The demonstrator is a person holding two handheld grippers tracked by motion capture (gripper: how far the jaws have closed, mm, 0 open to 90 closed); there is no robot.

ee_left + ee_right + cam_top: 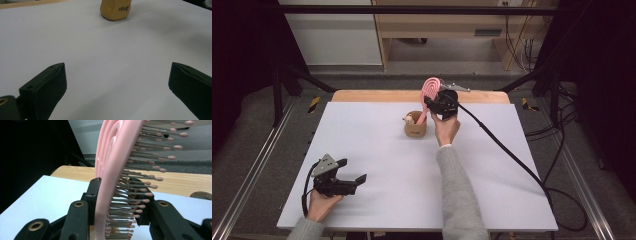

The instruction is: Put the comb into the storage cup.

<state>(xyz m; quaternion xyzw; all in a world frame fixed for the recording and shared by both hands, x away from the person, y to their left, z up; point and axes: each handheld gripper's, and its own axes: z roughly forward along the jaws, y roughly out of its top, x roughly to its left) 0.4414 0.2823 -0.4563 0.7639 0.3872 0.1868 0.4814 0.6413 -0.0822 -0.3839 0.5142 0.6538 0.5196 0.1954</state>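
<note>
We work at a table [377, 165] with a pale, matte white top; a strip of bare wood runs along its far edge. Around it the floor is grey, metal rails run down both sides, black frame bars cross overhead, and a light wooden shelf with hanging cables stands at the back wall. From the high view we see our left gripper [354, 171] lying low near the front left corner, resting in the hand, its jaws spread wide with nothing between them. Well apart from it, toward the far middle of the table, our right gripper [428, 101] is raised just above a small tan cup [415, 128] and is clamped on a pink hairbrush [428, 96], whose oval head rises upright above the jaws while its handle reaches down into the cup. Something small and pale also sits in the cup; we cannot tell what it is. The right gripper view adds what the high view cannot: the hairbrush [113, 170] edge-on, its pink back pressed against one jaw and its rows of knob-tipped bristles pushing against the other. The left gripper view looks flat across the bare white top between its open jaws and catches the cup [115, 10] far ahead, with dark lettering on its side.
</note>
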